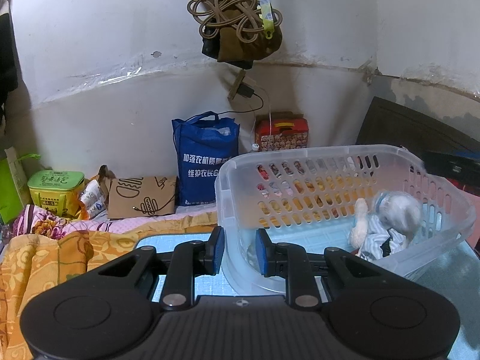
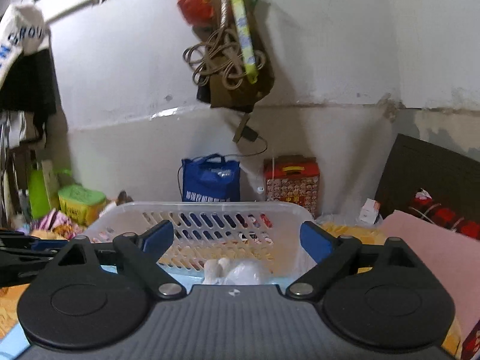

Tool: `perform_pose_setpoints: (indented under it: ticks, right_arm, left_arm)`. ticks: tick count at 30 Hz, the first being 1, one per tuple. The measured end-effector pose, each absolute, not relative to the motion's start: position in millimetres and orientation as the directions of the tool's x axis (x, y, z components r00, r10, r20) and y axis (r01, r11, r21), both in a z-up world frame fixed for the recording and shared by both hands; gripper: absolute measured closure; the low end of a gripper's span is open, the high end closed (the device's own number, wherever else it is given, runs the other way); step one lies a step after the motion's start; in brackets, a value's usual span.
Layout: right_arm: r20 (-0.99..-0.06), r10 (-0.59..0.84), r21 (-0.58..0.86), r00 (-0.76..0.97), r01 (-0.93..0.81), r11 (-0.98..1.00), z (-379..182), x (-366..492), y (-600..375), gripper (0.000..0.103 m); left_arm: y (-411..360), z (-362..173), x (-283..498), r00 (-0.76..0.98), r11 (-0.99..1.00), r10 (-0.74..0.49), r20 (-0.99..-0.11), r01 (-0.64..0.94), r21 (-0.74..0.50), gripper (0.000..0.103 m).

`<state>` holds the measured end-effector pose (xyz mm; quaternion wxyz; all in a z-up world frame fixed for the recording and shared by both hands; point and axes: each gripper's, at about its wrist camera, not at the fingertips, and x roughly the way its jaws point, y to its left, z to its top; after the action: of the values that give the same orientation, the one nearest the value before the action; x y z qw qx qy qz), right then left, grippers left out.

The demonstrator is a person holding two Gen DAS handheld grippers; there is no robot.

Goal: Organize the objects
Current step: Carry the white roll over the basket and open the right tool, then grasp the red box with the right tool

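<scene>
A clear plastic basket [image 1: 315,151] with slotted walls stands on a pale blue mat [image 1: 207,288]. My left gripper [image 1: 239,241] is shut on its near-left wall, which passes between the blue pads. A white plush toy in striped cloth [image 1: 390,219] lies inside the basket at its right end. In the right wrist view, my right gripper [image 2: 237,235] hangs open and wide over the basket [image 2: 210,207], with nothing between its pads. The plush toy [image 2: 240,271] sits just below it. The left gripper's black arm [image 2: 18,252] shows at the left edge.
A blue tote bag [image 1: 204,162], a red printed box [image 1: 282,135] and a brown paper bag [image 1: 141,196] stand against the wall. A green tin [image 1: 55,190] sits at the left. An orange flowered blanket [image 1: 45,258] lies left, pink bedding [image 2: 435,255] right. Cords hang overhead [image 1: 237,21].
</scene>
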<state>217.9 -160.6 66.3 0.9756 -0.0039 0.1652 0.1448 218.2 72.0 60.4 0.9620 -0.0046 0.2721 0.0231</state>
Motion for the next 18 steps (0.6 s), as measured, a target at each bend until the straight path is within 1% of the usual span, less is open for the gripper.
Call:
perform_pose_setpoints:
  ticks: [1,3,5,8,12,14,18]
  right_arm:
    - [-0.314,0.289,0.044,0.905,-0.29,0.956,64,207,-164,0.008]
    - [-0.297,0.29,0.045,0.91,-0.29,0.956,57,190,-171,0.002]
    - [-0.285,0.29,0.053,0.914,-0.287,0.956,45,167,-179,0.0]
    - [-0.29,0.304,0.094,0.907,-0.289,0.953,22,141,-186,0.0]
    - [-0.315,0.299,0.089,0.901,-0.286,0.954,-18,107,-173,0.0]
    - [-0.323,0.326,0.108,0.888,-0.308,0.945,-34,93,-163,0.0]
    - [-0.279,0.358,0.109,0.891,-0.341,0.934,-56,62,-142,0.0]
  left_arm:
    - [72,60,218,0.851,0.999,0.041,-0.523,-0.047,0.003,0.077]
    - [72,60,218,0.851,0.999,0.041,-0.524,-0.046,0.005,0.077]
    - [72,60,218,0.852,0.999,0.041,-0.523,-0.044,0.007,0.077]
    - [73,59,217,0.852,0.999,0.041,-0.522,-0.044,0.007,0.077]
    - [73,59,216,0.852,0.999,0.043,-0.522,-0.046,0.009,0.077]
    - [74,59,216,0.852,0.999,0.043,-0.521,-0.044,0.01,0.077]
    - [72,60,216,0.852,0.999,0.047,-0.521,-0.047,0.014,0.077]
